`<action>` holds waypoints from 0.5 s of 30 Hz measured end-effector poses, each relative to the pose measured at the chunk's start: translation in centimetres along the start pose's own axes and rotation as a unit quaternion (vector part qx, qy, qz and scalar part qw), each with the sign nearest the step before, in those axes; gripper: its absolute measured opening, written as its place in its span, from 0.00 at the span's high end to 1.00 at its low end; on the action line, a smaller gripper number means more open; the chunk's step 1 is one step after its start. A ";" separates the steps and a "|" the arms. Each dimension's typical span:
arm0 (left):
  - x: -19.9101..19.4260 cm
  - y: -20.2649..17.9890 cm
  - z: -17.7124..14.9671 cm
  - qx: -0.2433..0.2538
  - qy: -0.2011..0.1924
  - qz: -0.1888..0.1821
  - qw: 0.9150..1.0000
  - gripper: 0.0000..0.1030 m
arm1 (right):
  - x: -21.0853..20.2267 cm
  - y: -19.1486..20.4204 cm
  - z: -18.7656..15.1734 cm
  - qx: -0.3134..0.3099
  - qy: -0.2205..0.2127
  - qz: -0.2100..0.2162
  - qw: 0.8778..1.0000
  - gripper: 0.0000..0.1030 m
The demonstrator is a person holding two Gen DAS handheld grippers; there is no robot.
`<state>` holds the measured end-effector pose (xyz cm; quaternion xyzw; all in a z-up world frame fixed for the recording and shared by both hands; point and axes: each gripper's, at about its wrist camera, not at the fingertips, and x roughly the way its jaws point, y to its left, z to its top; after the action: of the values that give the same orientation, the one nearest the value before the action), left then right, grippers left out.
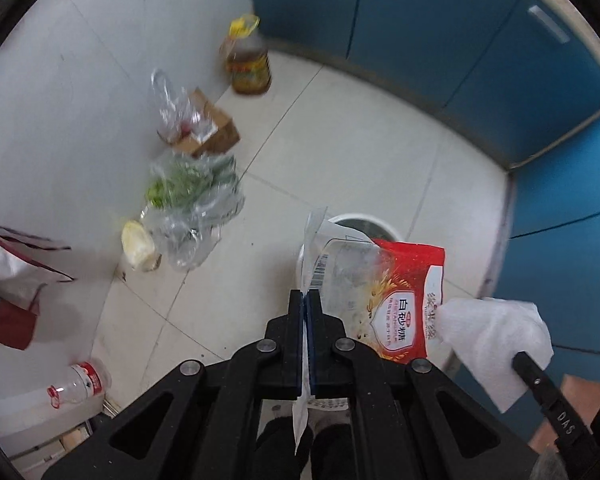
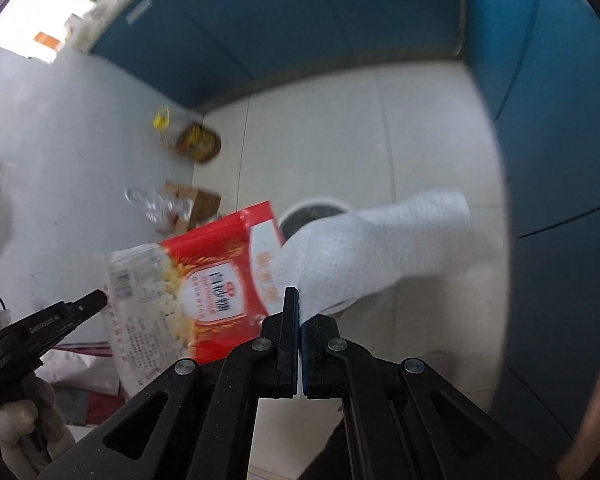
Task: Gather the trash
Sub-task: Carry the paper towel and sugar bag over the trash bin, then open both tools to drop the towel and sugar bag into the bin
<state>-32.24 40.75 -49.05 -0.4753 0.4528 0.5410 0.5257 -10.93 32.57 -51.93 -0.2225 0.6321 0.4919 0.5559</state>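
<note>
My left gripper point(image 1: 305, 296) is shut on the clear edge of an empty red and white sugar bag point(image 1: 396, 300), held above a white round bin point(image 1: 364, 220) on the floor. My right gripper point(image 2: 299, 300) is shut on a crumpled white paper towel point(image 2: 372, 252), also over the bin point(image 2: 312, 212). The bag point(image 2: 204, 284) hangs left of the towel in the right wrist view, with the left gripper's tip point(image 2: 94, 300) at its edge. The towel point(image 1: 488, 340) and a right gripper finger point(image 1: 540, 384) show at the right of the left wrist view.
Blue cabinets point(image 1: 460, 40) line the far and right sides. Along the white wall lie an oil bottle point(image 1: 248, 60), a cardboard box point(image 1: 212, 128), a clear bag of greens point(image 1: 192, 196), a plastic bottle point(image 1: 80, 384) and a red and white bag point(image 1: 8, 280).
</note>
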 end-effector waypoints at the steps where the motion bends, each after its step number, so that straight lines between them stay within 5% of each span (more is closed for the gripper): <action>1: 1.7 0.1 0.1 -0.001 0.003 0.002 1.000 1.00 | 2.5 -0.4 0.2 0.001 0.009 0.004 1.000 0.99; 8: 17.6 -1.1 1.6 -0.024 0.059 -0.012 0.998 1.00 | 19.9 -3.9 1.6 0.016 0.067 0.026 0.997 0.99; 15: 26.2 -2.3 2.2 -0.022 0.106 -0.025 0.994 0.93 | 31.8 -6.0 3.5 -0.008 0.109 0.008 0.994 0.99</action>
<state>-29.87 46.64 -74.64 -0.5524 0.4818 0.4840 0.4780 -13.26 41.56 -83.08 -0.2738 0.6868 0.4740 0.4782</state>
